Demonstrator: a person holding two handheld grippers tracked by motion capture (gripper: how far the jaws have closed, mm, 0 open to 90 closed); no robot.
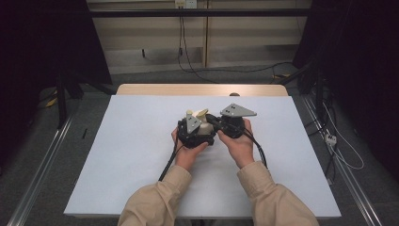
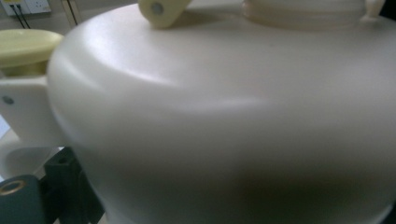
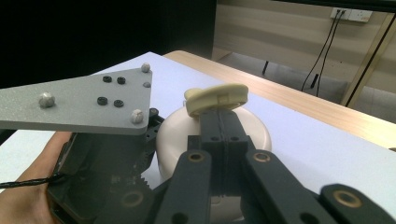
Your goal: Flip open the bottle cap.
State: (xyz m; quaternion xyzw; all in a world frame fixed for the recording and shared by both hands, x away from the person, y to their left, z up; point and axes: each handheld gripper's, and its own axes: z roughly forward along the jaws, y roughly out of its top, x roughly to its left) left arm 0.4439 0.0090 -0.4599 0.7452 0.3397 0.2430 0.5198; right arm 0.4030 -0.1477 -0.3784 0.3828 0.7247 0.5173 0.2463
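The right gripper (image 3: pixel 219 123) has its two black jaws pressed flat together, with no gap showing between them, and their tips reach up to the pale yellow handle (image 3: pixel 215 99) on top of a cream kettle (image 3: pixel 175 135). Whether the tips actually pinch that handle or just lie against it cannot be told from the right gripper view. In the high view the right gripper (image 1: pixel 211 121) sits at the kettle's right side, its grey three-cornered plate tilted up.

The left gripper (image 1: pixel 197 134) is hard against the cream kettle (image 1: pixel 203 128); its own view has the kettle's rounded wall (image 2: pixel 224 116) pressed close to the lens, and the jaws are hidden, so how far they stand open cannot be told. The right gripper view shows the left gripper (image 3: pixel 112 158) just beside the kettle, held in a hand (image 3: pixel 28 186).

The kettle sits between the two grippers, near the middle of a white sheet (image 1: pixel 131 155) that covers a wooden table (image 1: pixel 155 89). The person's hands (image 1: pixel 237 143) cup the grippers from below, beige sleeves (image 1: pixel 155 202) coming in from the near edge.
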